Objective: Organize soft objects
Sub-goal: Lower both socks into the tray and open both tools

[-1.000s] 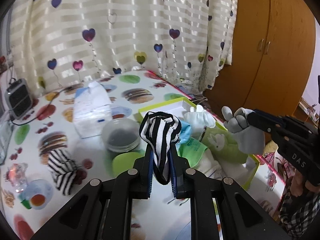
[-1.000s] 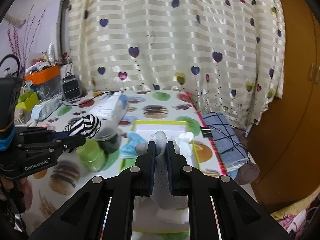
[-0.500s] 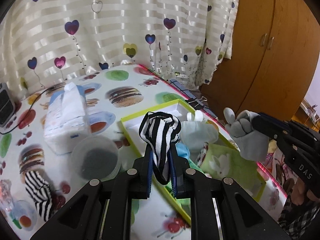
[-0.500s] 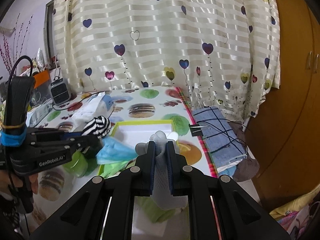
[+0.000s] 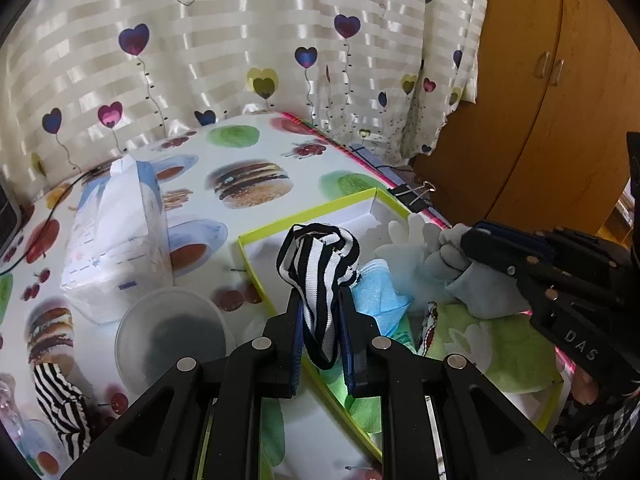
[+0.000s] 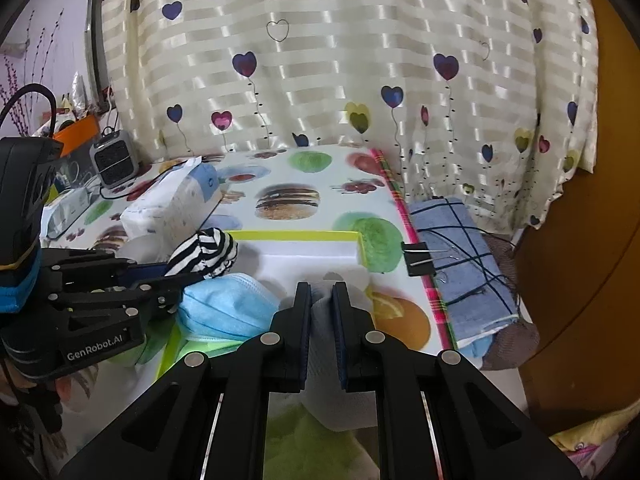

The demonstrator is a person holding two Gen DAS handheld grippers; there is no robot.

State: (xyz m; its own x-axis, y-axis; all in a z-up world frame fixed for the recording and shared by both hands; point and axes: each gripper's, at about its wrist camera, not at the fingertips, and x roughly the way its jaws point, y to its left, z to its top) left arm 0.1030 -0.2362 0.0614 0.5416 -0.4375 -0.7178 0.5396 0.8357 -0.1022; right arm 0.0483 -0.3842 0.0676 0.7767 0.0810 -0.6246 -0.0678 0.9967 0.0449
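Two soft things are in the tongs at this moment, one in each. The left gripper (image 5: 320, 312) is closed tight on a striped sock (image 5: 318, 260), which stands up between the blue pads and hangs over the near corner of the green-edged box (image 5: 308, 210). The right gripper (image 6: 320, 304) is also closed, on a grey glove (image 5: 476, 280), and it holds the glove above the right part of the same box. Inside the box several soft things already lie: a blue face mask (image 6: 228, 306), a white glove (image 5: 404, 240) and a green cloth (image 5: 492, 344), so a good part of the sorting seems done. The far corner of the box shows bare white bottom, where there is room for more. What is left, as far as one can judge, is to lower and release the sock and the grey glove into the box, and then to fetch the second striped sock (image 5: 60, 404), which lies on the table (image 5: 248, 152) at the left, well apart from the box, beside a round plastic lid (image 5: 174, 338) and a tissue pack (image 5: 116, 248).
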